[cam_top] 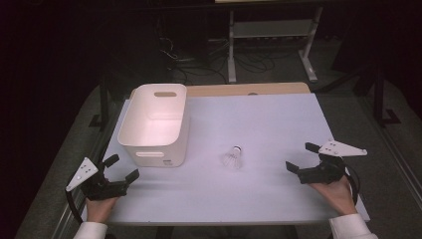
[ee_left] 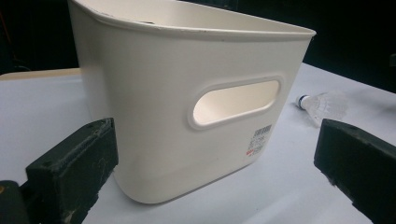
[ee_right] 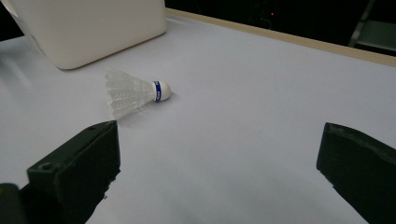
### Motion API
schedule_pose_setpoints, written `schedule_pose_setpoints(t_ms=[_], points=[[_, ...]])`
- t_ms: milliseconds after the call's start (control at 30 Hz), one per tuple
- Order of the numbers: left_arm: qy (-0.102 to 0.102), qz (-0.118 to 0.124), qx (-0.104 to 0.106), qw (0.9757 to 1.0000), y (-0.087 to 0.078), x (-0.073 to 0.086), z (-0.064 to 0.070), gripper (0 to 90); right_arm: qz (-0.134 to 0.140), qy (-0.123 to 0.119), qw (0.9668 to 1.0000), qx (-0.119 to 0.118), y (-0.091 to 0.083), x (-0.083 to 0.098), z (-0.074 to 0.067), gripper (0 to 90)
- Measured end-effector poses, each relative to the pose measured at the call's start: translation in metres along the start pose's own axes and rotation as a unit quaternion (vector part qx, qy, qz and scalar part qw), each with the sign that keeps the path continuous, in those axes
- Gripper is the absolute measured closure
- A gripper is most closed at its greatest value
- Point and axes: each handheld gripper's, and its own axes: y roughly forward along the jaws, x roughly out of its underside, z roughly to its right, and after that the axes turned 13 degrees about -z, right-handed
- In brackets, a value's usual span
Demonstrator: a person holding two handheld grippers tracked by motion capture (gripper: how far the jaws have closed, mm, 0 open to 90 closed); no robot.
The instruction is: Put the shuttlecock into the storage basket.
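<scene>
White surface (cam_top: 268, 189), lit from above, dark room around it. A shuttlecock (cam_top: 233, 157) lies on its side near the middle of the surface, cork end with a blue band pointing away from the person, feather skirt toward the near edge. It touches nothing; it sits to the right of a white bin (cam_top: 154, 124) and apart from it. The bin stands upright at the left, open top, an oval handle slot in each end wall, a small barcode label on the near wall low down by the right corner. Left tongs (cam_top: 123, 168) rest at the near left corner of the surface, held in the person's left hand (cam_top: 102, 206), jaws spread wide with nothing between them; in the left gripper view the bin's near wall stands just ahead of the jaws, not touched. Right tongs (cam_top: 301, 157) rest at the near right, in the right hand (cam_top: 338, 194), jaws likewise wide apart and bare, pointing left toward the shuttlecock, well short of it. In the right gripper view the shuttlecock (ee_right: 133, 93) lies ahead of the left jaw, clear of both pads.
</scene>
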Motion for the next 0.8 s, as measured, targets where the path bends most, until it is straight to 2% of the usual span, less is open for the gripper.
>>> schedule_pose_setpoints(t_ms=[133,433,800], points=[[-0.005,0.005,0.002,1.0000,0.0000,-0.0003,0.0003,0.0,0.000,0.003,1.0000,-0.001,0.0002,0.0011,0.0001,0.0],[-0.003,0.005,0.002,1.0000,0.0000,-0.0005,0.0002,0.0,-0.007,0.006,0.9999,-0.007,0.0035,0.0018,-0.0013,0.0],[-0.004,0.007,0.003,1.0000,0.0004,0.0001,-0.0004,0.0,-0.013,-0.002,0.9999,-0.007,0.0077,-0.0038,-0.0041,0.0]])
